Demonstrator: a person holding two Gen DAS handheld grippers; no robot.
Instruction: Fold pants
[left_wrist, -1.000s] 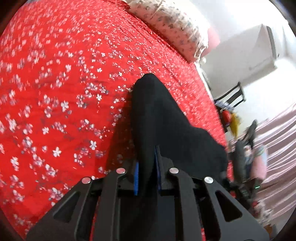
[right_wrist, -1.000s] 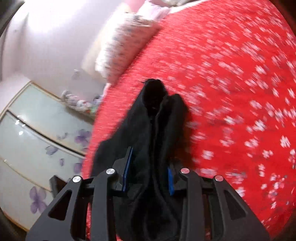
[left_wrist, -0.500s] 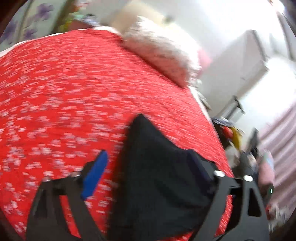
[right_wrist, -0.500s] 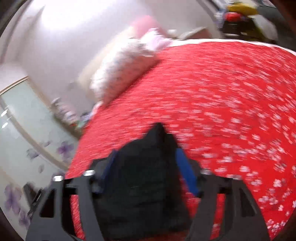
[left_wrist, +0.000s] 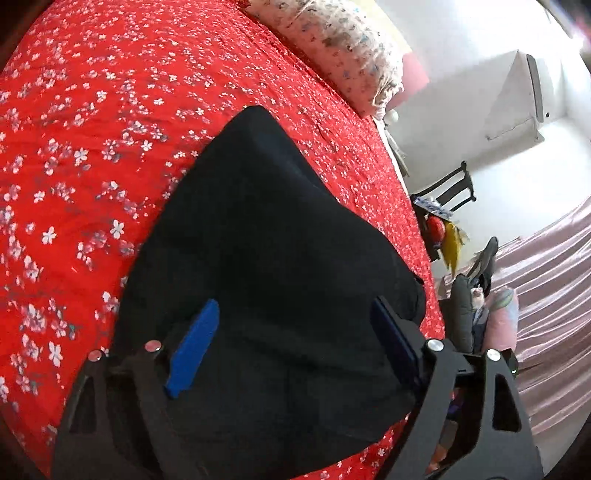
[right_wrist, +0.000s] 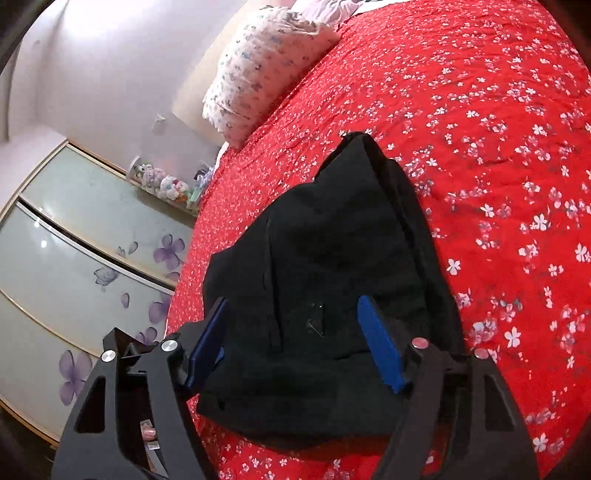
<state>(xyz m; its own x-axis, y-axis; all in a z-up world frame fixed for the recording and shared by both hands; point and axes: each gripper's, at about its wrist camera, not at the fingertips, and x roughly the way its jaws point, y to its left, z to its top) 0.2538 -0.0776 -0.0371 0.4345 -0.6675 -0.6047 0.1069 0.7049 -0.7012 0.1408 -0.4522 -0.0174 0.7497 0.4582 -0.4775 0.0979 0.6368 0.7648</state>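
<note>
Both my left gripper (left_wrist: 291, 347) and right gripper (right_wrist: 291, 343) have just spread, pinching nothing; the black pants (left_wrist: 266, 258) lie folded mid-frame on the red bedspread (left_wrist: 92, 129). Withdrawing carelessly, a pad could snag and undo the fold.

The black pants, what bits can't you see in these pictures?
- Left wrist view: the near edge of the black pants is hidden behind the left gripper.
- Right wrist view: the right gripper covers their near edge.
- Both views: the dark cloth hides its folds and layers.
</note>
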